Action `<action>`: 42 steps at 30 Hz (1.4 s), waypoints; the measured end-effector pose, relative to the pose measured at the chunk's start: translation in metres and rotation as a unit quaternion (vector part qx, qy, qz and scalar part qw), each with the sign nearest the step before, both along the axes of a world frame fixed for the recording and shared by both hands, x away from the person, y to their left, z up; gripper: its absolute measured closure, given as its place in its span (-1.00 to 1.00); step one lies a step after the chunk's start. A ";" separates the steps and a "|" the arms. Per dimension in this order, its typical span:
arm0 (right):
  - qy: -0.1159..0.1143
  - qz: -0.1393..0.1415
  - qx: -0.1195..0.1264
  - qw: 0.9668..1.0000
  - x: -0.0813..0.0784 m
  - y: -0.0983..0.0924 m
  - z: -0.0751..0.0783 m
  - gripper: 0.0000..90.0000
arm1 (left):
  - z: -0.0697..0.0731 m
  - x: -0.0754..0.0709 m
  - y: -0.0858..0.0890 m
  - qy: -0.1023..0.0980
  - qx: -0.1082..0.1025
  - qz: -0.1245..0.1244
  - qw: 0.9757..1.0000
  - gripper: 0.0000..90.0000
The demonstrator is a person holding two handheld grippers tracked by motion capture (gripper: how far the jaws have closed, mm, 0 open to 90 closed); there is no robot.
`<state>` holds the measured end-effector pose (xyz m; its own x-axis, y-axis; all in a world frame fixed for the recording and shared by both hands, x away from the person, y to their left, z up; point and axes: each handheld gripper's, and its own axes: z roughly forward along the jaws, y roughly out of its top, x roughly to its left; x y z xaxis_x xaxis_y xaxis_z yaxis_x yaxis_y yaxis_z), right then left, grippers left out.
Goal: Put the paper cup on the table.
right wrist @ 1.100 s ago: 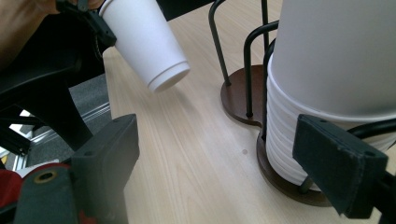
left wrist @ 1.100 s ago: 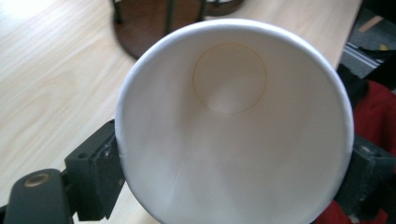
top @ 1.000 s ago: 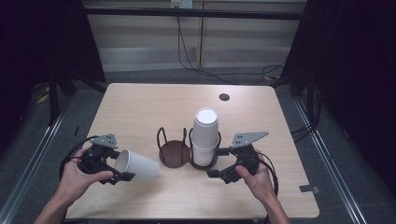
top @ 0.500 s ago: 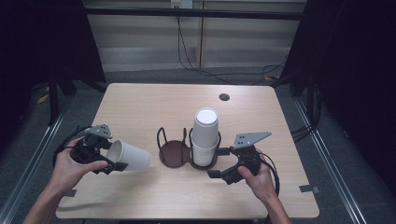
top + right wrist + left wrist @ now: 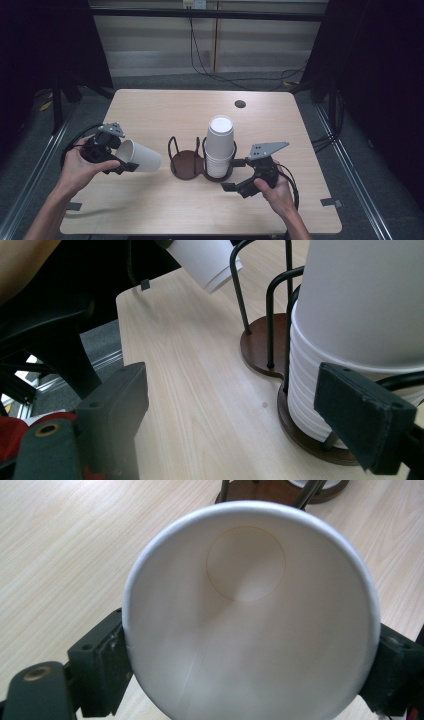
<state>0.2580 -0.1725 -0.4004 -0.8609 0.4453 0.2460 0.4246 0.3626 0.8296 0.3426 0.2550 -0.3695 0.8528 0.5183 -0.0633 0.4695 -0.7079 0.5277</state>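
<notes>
While the left gripper (image 5: 116,161), at the frame's left, clamps a paper cup (image 5: 140,156) lying sideways between its jaws, the right gripper (image 5: 239,176) at lower right stands wide apart, empty, beside the cup stack (image 5: 219,145) in the holder (image 5: 186,165) at centre.

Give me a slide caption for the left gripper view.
Left gripper holding a white paper cup by its rim, above the wooden table.
</notes>
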 end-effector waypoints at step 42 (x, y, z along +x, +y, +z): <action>0.014 -0.007 -0.021 1.000 0.002 0.005 -0.005 -0.68 | -0.017 0.058 -0.069 0.026 0.183 -0.014 0.983 -0.78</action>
<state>0.2600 -0.1679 -0.4058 -0.8479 0.4675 0.2500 0.4521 0.3915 0.8015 0.4002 0.1858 -0.3860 0.8675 0.4910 0.0801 0.4666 -0.8588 0.2115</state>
